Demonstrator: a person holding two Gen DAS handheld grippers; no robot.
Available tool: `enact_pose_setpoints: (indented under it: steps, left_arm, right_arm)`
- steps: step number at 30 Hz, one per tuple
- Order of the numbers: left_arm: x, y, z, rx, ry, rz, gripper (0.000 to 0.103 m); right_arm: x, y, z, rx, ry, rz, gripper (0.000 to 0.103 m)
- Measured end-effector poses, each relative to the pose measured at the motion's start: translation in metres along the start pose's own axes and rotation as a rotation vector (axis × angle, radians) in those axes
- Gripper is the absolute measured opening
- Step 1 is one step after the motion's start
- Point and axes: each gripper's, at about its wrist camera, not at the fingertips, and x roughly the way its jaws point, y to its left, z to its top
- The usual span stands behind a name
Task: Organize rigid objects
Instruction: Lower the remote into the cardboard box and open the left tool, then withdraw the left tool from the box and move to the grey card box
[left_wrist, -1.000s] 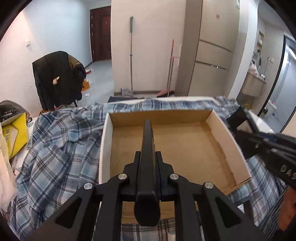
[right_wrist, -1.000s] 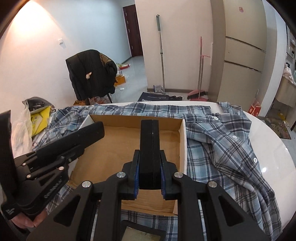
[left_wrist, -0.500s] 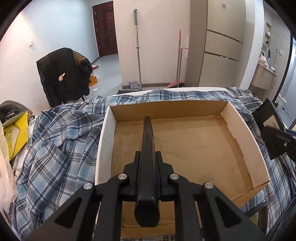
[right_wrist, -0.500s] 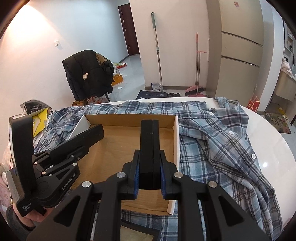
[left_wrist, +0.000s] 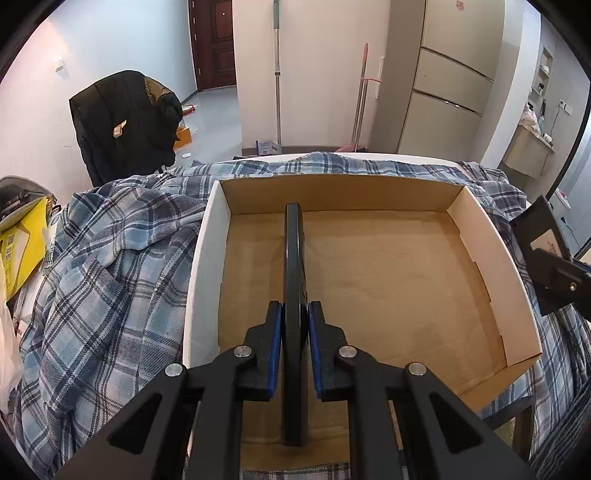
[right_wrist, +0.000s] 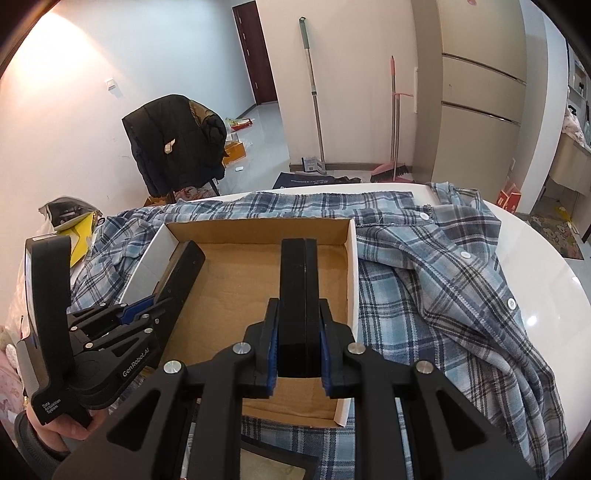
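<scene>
Plaid shirt (right_wrist: 443, 280) lying around cardboard box (left_wrist: 517, 295); L gripper (left_wrist: 294, 332) clamping thin black slab (left_wrist: 293, 258), R gripper (right_wrist: 297, 339) clamping thick black block (right_wrist: 297, 280), both over box.

One cardboard box (left_wrist: 369, 280), one plaid shirt (right_wrist: 443, 280), two grippers (left_wrist: 294, 321) (right_wrist: 298, 325)

My left fingers (left_wrist: 274, 343) pinch a thin black slab (left_wrist: 293, 266) on edge over the open cardboard box (left_wrist: 369, 192) — brown inside, white outside. My right fingers (right_wrist: 272, 343) clamp a thicker black block (right_wrist: 298, 288) — upright, over the same box.
</scene>
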Motion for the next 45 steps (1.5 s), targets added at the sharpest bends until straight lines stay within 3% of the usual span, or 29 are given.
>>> enact_pose_setpoints:
  steps: [13,17,23,25,28,30,31,32,34,37,41,43,44,45]
  left_arm:
    - [-0.016,-0.002,-0.003,0.014,-0.009,-0.045,0.015]
    - [-0.022,-0.002,-0.004,0.023,-0.021,-0.089,0.016]
    - [-0.036,-0.002,-0.003,0.025,-0.058,-0.083,0.016]
    - [-0.045,0.002,-0.002,0.018,-0.094,-0.067,0.016]
    - [-0.073,0.009,-0.007,0.016,-0.224,-0.066,0.016]
    - [-0.087,0.010,-0.012,0.029,-0.305,-0.047,0.045]
    - [-0.094,0.011,-0.016,0.038,-0.346,-0.026,0.089]
    - [-0.103,0.012,-0.021,0.039,-0.411,-0.012,0.103]
    - [-0.120,0.011,-0.030,0.058,-0.542,0.015,0.103]
    - [-0.132,0.004,-0.033,0.133,-0.607,0.051,0.103]
    - [-0.150,-0.001,-0.039,0.146,-0.666,0.040,0.103]
    - [-0.160,0.001,-0.040,0.133,-0.686,0.014,0.103]
    - [-0.165,0.001,-0.041,0.122,-0.698,0.009,0.103]
    - [-0.171,0.002,-0.042,0.106,-0.712,0.006,0.103]
  right_arm:
    - [0.009,0.000,-0.003,0.007,0.040,0.040,0.017]
    - [0.014,0.000,-0.005,0.015,0.061,0.060,0.017]
    - [0.017,-0.001,-0.007,0.016,0.069,0.058,0.017]
    - [0.020,-0.001,-0.008,0.020,0.079,0.066,0.017]
    - [0.025,0.001,-0.010,0.021,0.102,0.079,0.017]
    - [0.030,0.004,-0.012,0.006,0.122,0.062,0.017]
    - [0.033,0.006,-0.013,-0.002,0.132,0.051,0.017]
    - [0.037,0.007,-0.015,-0.008,0.140,0.043,0.017]
    - [0.044,0.008,-0.017,-0.011,0.159,0.035,0.017]
    - [0.050,0.010,-0.021,-0.018,0.176,0.021,0.017]
    - [0.055,0.013,-0.021,-0.034,0.178,-0.006,0.017]
    - [0.054,0.013,-0.019,-0.031,0.175,0.004,0.027]
    - [0.049,0.012,-0.018,-0.025,0.162,0.012,0.042]
    - [0.043,0.011,-0.017,-0.019,0.139,0.016,0.064]
